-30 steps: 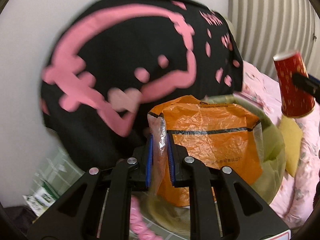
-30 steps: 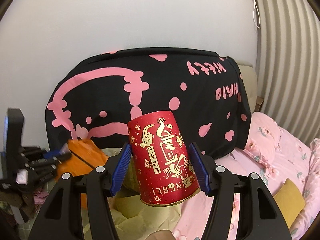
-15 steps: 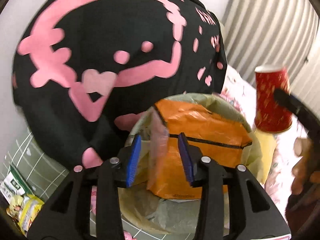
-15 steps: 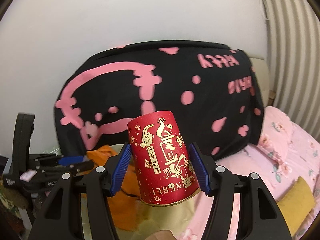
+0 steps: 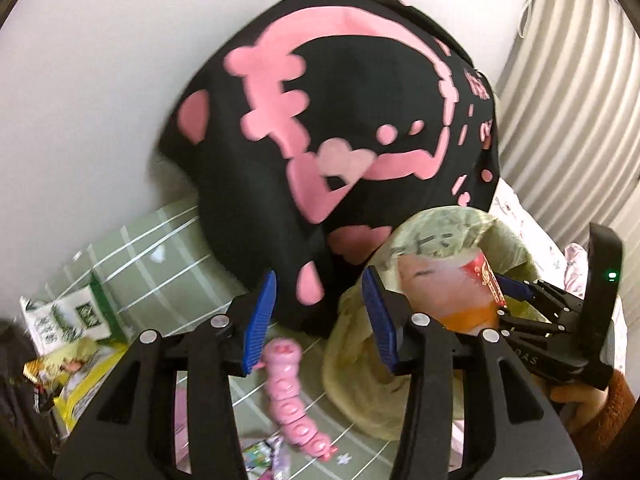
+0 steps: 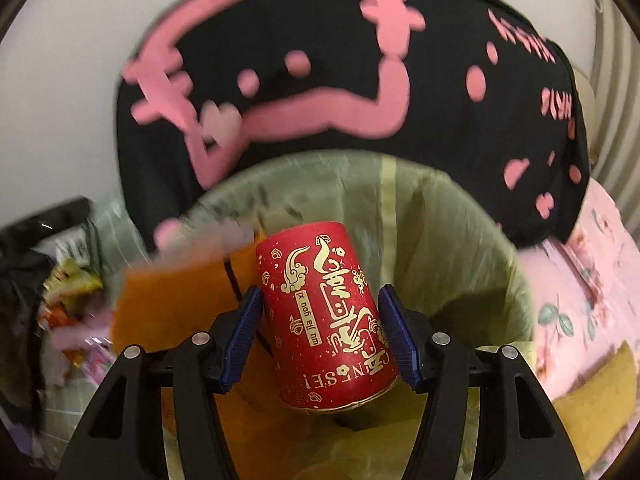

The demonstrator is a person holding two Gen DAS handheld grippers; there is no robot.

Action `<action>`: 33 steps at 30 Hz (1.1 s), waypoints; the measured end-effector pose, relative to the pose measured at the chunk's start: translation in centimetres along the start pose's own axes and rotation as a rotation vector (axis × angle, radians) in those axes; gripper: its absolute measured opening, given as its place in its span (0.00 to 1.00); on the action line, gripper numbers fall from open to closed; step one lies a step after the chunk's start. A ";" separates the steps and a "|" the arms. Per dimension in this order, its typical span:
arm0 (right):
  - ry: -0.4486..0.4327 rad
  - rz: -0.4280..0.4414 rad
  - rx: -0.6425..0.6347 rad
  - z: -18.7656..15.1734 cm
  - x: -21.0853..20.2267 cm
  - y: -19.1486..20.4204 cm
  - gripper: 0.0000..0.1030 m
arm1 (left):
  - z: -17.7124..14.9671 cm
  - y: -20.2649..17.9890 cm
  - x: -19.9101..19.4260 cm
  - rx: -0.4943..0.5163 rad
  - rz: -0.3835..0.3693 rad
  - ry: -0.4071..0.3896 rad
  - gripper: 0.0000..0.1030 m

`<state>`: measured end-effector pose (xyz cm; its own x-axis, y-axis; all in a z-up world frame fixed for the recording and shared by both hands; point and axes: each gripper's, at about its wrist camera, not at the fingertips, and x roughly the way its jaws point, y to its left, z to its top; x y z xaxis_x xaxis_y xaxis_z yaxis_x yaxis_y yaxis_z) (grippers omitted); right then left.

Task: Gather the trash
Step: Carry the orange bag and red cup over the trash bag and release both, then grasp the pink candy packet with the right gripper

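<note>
My right gripper (image 6: 320,332) is shut on a red paper cup (image 6: 324,312) with gold print and holds it upside down over the mouth of a bin lined with a pale green bag (image 6: 452,232). An orange plastic wrapper (image 6: 168,300) lies in the bin beside the cup. My left gripper (image 5: 316,316) is open and empty, just left of the bin (image 5: 360,360). The right gripper (image 5: 556,316), the cup (image 5: 486,280) and the orange wrapper (image 5: 464,312) show at the bin in the left wrist view.
A large black cushion with pink print (image 5: 340,120) leans on the white wall behind the bin. A pink toy caterpillar (image 5: 292,392) and snack wrappers (image 5: 68,344) lie on the green checked sheet (image 5: 160,264). A pink floral blanket (image 6: 592,280) lies to the right.
My left gripper let go of the orange wrapper into the bin, opened wide and drew back to the left. My right gripper brought the red cup down over the bin.
</note>
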<state>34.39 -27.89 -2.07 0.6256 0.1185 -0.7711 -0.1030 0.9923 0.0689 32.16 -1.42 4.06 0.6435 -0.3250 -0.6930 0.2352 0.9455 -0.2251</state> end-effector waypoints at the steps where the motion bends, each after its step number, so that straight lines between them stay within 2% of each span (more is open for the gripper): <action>1: 0.013 -0.016 0.002 -0.2 0.1 -0.1 0.55 | -0.3 0.5 -0.1 -0.012 0.004 0.003 0.42; 3: 0.005 -0.036 0.005 -0.4 -0.1 -0.3 0.55 | -0.7 1.4 -0.1 -0.042 0.008 0.005 0.42; 8: -0.080 -0.035 0.009 -0.9 -2.4 -0.2 0.57 | -1.7 2.5 -0.2 -0.083 0.009 0.001 0.43; 10: -0.115 -0.051 0.001 -1.1 -3.4 0.0 0.57 | -2.0 2.6 -0.3 -0.087 0.003 -0.004 0.46; 18: -0.192 -0.084 -0.022 -0.6 -6.4 0.9 0.57 | -3.2 3.1 -1.4 -0.084 0.014 -0.020 0.46; 23: -0.253 -0.029 -0.028 0.1 -8.1 2.8 0.57 | -3.6 4.0 -3.0 -0.075 0.041 -0.047 0.46; 33: -0.268 0.091 -0.125 0.5 -7.5 9.9 0.57 | -5.4 8.2 -6.9 -0.067 0.144 -0.106 0.46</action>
<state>29.07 -18.94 4.70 0.7893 0.2290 -0.5698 -0.2521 0.9669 0.0394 25.72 8.71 3.33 0.7411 -0.1829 -0.6461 0.0880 0.9803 -0.1766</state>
